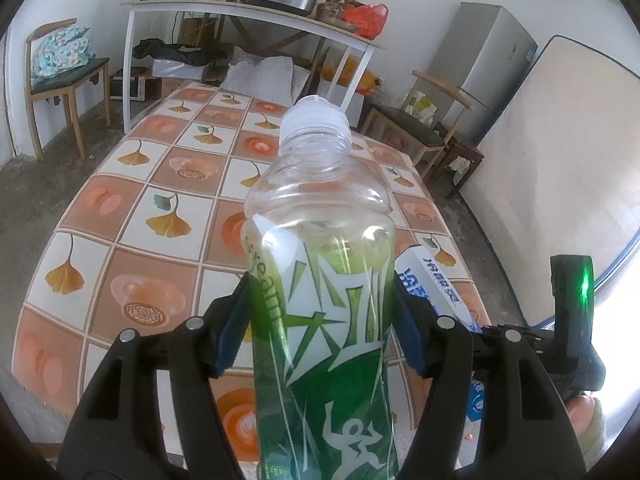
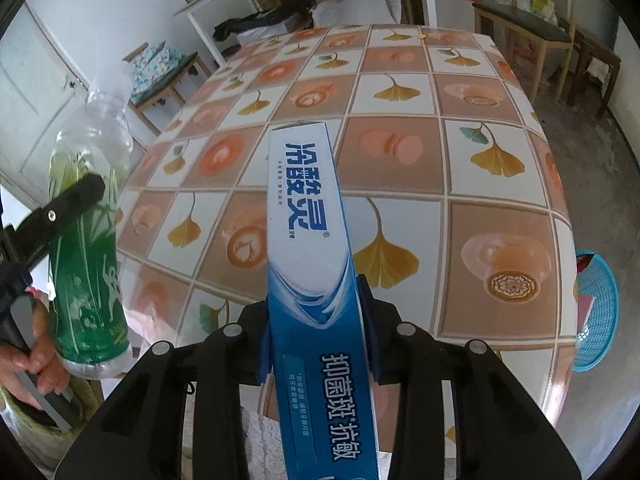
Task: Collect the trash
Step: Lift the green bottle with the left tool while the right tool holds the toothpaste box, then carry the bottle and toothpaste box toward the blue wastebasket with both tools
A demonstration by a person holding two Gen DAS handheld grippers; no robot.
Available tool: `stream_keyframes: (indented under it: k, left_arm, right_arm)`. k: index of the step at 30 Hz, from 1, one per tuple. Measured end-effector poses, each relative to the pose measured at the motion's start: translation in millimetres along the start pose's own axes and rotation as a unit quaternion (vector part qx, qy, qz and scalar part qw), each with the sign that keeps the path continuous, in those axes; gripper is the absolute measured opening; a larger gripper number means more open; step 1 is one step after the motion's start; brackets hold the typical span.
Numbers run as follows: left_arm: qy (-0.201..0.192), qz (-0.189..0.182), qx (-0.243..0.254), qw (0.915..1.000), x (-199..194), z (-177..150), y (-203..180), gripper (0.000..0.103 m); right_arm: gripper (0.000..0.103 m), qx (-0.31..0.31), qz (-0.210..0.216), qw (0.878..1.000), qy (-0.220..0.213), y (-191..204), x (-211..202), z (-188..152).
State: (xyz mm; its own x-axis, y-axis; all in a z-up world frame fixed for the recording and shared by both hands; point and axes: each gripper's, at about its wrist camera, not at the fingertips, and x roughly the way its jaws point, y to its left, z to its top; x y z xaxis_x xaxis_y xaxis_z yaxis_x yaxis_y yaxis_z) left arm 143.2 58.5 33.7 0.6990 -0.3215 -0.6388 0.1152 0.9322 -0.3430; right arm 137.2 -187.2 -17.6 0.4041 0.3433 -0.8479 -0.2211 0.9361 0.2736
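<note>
My left gripper [image 1: 320, 320] is shut on an empty plastic bottle [image 1: 320, 264] with a green label and white cap, held upright above the tiled table [image 1: 132, 200]. The bottle also shows at the left of the right wrist view [image 2: 90, 240]. My right gripper [image 2: 316, 320] is shut on a blue and white toothpaste box [image 2: 308, 216], held lengthwise above the table [image 2: 460, 140]. The box shows in the left wrist view [image 1: 432, 280], just right of the bottle.
A blue plastic basket [image 2: 596, 312] stands on the floor past the table's right edge. Wooden chairs [image 1: 60, 76] [image 2: 532, 32] stand around the table. A white shelf table [image 1: 248, 12] with clutter lines the far wall. A fridge [image 1: 484, 64] and a mattress [image 1: 552, 184] stand at the right.
</note>
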Motion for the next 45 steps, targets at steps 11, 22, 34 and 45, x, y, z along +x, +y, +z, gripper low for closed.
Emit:
stream_keyframes:
  k: [11,22,34,45]
  left_arm:
    - [-0.015,0.01,0.011,0.9998,-11.3,-3.7,-4.8,0.061]
    - [-0.027,0.007,0.027,0.9993,-26.2,-9.0,-34.4,0.061]
    - [-0.008,-0.065,0.059,0.9961,-22.2,-24.0,-110.2,0.061]
    - [0.075,-0.19,0.141,0.9688,31.7,-19.1,-227.1,0.061]
  right_arm:
    - [0.035,0.003,0.015,1.0,-0.017,2.0,-12.0,5.1]
    - [0.035,0.009,0.026,0.999,-0.046,-11.1,-44.1,-0.4]
    - [0.035,0.07,0.02,0.992,-0.104,-70.6,-108.0,-32.2]
    - [0.035,0.24,-0.082,0.948,-0.193,-199.5,-193.8,-105.7]
